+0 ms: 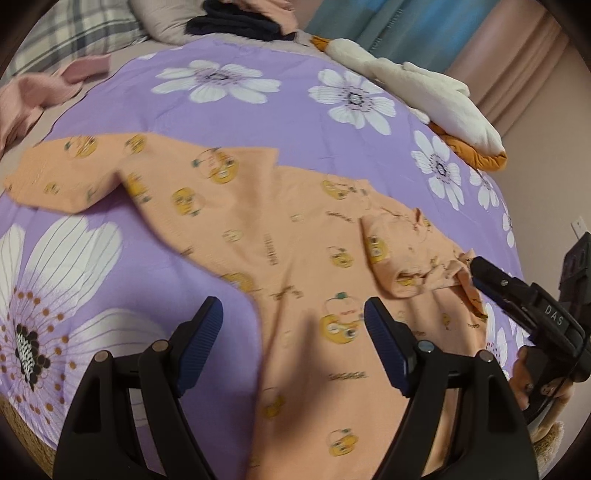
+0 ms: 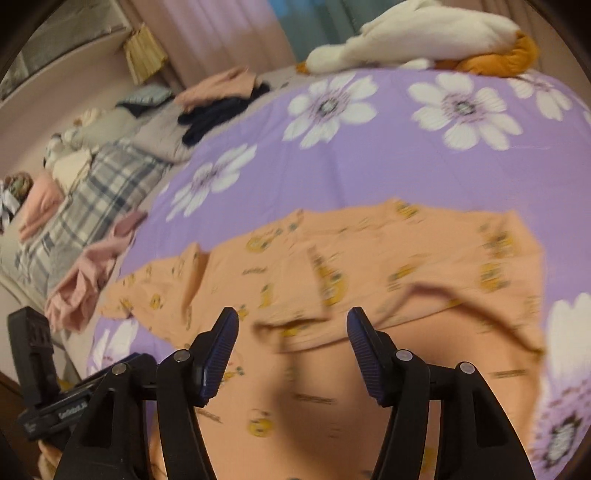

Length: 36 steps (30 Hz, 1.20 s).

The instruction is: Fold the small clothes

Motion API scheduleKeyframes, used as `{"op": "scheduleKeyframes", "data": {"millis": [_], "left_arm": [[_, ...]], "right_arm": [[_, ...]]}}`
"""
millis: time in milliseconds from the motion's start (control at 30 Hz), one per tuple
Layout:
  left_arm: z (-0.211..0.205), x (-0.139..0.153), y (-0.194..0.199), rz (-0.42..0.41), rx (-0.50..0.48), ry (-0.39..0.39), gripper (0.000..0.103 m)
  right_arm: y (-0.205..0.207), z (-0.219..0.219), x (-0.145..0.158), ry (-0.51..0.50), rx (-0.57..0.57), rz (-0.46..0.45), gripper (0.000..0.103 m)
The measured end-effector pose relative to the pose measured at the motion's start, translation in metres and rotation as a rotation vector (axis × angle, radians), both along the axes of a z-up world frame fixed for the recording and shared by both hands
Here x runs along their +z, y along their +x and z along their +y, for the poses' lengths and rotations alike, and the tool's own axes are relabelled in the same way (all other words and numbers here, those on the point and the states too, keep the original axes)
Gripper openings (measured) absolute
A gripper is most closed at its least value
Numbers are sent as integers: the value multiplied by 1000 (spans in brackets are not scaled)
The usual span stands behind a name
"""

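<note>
A small orange garment (image 1: 280, 236) printed with yellow cartoon faces lies spread on a purple flowered sheet (image 1: 258, 122). One sleeve stretches to the far left; the other sleeve (image 1: 402, 254) is folded over the body. My left gripper (image 1: 293, 314) is open and empty, hovering just above the garment's lower body. My right gripper (image 2: 291, 326) is open and empty, just above the folded edge of the garment (image 2: 332, 280). In the left wrist view the right gripper (image 1: 471, 266) shows at the right, its tip at the folded sleeve's end.
A white and orange plush goose (image 1: 424, 92) lies at the sheet's far right edge. Pink clothes (image 1: 33, 96) lie at the far left, dark and pink clothes (image 1: 243, 18) and a plaid pillow (image 1: 85, 29) at the back. The bed's edge runs along the right.
</note>
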State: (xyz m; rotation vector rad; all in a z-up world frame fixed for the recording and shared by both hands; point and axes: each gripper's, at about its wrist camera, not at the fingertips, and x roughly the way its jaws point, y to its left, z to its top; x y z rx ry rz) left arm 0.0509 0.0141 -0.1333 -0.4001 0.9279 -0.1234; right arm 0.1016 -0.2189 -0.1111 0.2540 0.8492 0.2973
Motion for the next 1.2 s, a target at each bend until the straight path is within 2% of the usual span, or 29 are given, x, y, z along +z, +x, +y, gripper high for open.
{"op": "scheduleKeyframes", "data": {"millis": [133, 267, 333, 467, 600, 667, 733, 767, 800, 833, 867, 967, 1033, 1100, 1200], "left_arm": [[-29, 6, 13, -13, -48, 41, 79], [-64, 5, 30, -30, -121, 122, 79], [-80, 2, 41, -39, -158, 147, 78], [-100, -10, 64, -19, -169, 204, 76], [-111, -19, 77, -21, -189, 239, 71], [-113, -27, 83, -5, -191, 253, 60], [-113, -35, 89, 28, -195, 242, 36], [-111, -38, 90, 32, -190, 226, 33], [-108, -38, 90, 21, -169, 215, 25], [-106, -38, 90, 12, -147, 210, 12], [-99, -36, 92, 9, -118, 203, 7], [-80, -27, 89, -30, -29, 177, 5], [-66, -22, 87, -37, 13, 160, 5], [-57, -25, 86, -9, 15, 139, 5], [-49, -30, 81, 31, 18, 114, 5]], "right_arm": [[-3, -49, 1, -71, -171, -45, 61], [-1, -99, -18, 0, -307, 25, 61], [-1, -111, -28, 6, -324, 51, 61], [-7, -116, -41, 22, -296, 77, 61], [-6, -107, -51, -15, -264, 96, 61], [-7, -104, -53, -42, -252, 95, 59], [-5, -102, -57, -73, -255, 104, 45], [-3, -100, -59, -109, -266, 103, 40], [-3, -101, -60, -131, -279, 96, 28], [-4, -103, -60, -150, -293, 87, 15], [-5, -106, -58, -157, -299, 77, 12], [-16, -120, -44, -74, -303, 17, 7], [-22, -123, -39, -58, -309, -3, 6], [-24, -124, -41, -60, -314, 9, 6], [-19, -122, -55, -117, -331, 68, 6]]}}
